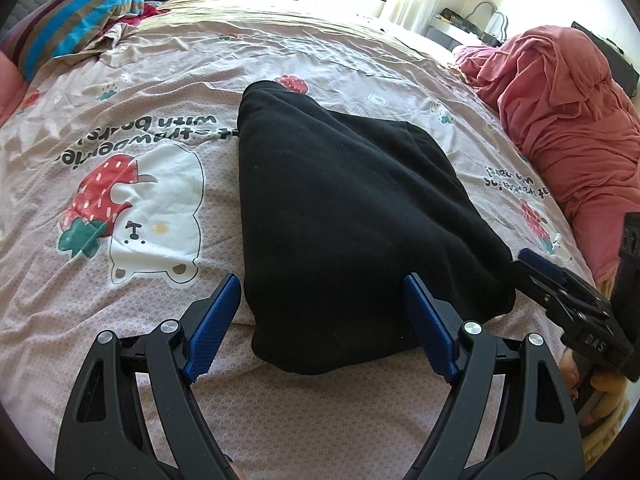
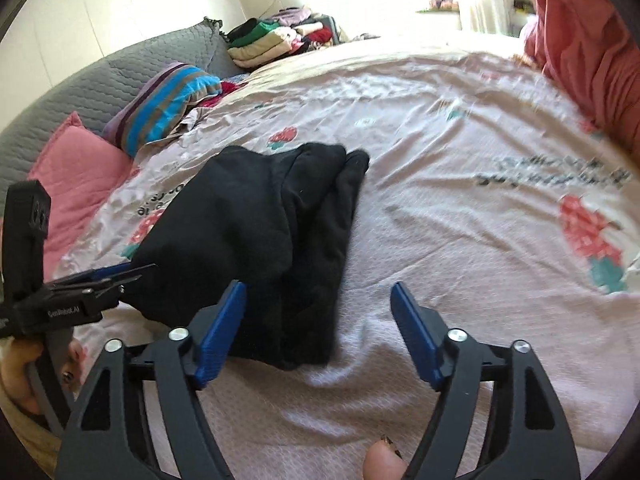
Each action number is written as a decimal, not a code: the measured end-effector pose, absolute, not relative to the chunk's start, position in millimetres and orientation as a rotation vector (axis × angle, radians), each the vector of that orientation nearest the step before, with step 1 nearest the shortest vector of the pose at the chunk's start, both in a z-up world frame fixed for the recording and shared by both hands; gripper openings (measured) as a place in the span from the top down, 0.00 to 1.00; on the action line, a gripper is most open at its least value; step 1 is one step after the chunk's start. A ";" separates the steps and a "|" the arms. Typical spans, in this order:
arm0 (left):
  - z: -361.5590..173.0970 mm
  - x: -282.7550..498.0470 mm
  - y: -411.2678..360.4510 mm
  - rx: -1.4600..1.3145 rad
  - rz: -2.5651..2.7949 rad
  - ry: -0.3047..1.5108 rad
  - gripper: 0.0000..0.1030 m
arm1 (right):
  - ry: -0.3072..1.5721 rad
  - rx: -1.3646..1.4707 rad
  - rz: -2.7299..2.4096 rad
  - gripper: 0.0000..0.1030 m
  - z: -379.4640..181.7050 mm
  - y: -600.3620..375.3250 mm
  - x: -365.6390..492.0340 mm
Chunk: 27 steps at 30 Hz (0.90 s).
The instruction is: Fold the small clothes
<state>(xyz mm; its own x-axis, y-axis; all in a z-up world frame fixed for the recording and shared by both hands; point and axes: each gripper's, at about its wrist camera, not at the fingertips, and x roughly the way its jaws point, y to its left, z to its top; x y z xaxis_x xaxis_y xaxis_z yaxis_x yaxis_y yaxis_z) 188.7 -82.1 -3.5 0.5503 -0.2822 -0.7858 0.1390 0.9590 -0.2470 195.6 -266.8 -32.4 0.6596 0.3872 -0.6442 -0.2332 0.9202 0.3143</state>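
- Lying folded on the pink bedsheet (image 1: 280, 420), the black garment (image 1: 352, 216) sits near the bed's near edge, with one layer doubled over another along its right side in the right wrist view.
- The left gripper (image 1: 322, 320) is spread wide, its blue pads (image 1: 212, 328) standing to either side of the garment's near end; the cloth lies between them, yet neither pad clearly presses on it.
- In the right wrist view the left gripper (image 2: 132, 274) comes in from the left edge, seen side-on beside the garment's left edge (image 2: 256, 240); whether it touches the fabric cannot be told from there.
- The right gripper (image 2: 318, 328) also stands wide open and holds nothing; its left pad (image 2: 220, 332) overlaps the garment's near corner, while the right pad is over bare sheet.
- In the left wrist view the right gripper (image 1: 536, 268) appears at the right, its tip just beside the garment's right corner.
- A red cloth heap (image 1: 560, 120) lies at the bed's right side, a striped pillow (image 1: 80, 12) at the far left, and stacked folded clothes (image 2: 272, 40) beyond the bed.
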 end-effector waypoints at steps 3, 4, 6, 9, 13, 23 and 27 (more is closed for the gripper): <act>0.8 184.8 -81.0 -0.160 -0.247 0.943 0.27 | 0.737 0.193 0.326 0.15 -26.0 -269.6 185.2; 2.8 182.9 -80.4 -0.160 -0.245 0.934 0.26 | 0.718 0.193 0.315 0.11 -22.7 -271.3 180.0; 7.4 178.3 -78.7 -0.158 -0.240 0.917 0.17 | 0.687 0.198 0.297 0.09 -16.9 -272.0 173.1; 14.8 169.4 -76.6 -0.150 -0.239 0.888 0.09 | 0.632 0.197 0.268 0.04 -7.4 -274.9 158.7; 23.9 155.0 -74.7 -0.117 -0.227 0.845 0.09 | 0.569 0.206 0.265 0.04 5.7 -276.7 141.4; 43.1 115.2 -59.4 -0.099 -0.215 0.748 0.09 | 0.489 0.165 0.232 0.04 21.9 -260.0 108.9; 46.2 99.6 -50.0 -0.103 -0.207 0.723 0.09 | 0.469 0.136 0.220 0.04 21.9 -249.1 95.6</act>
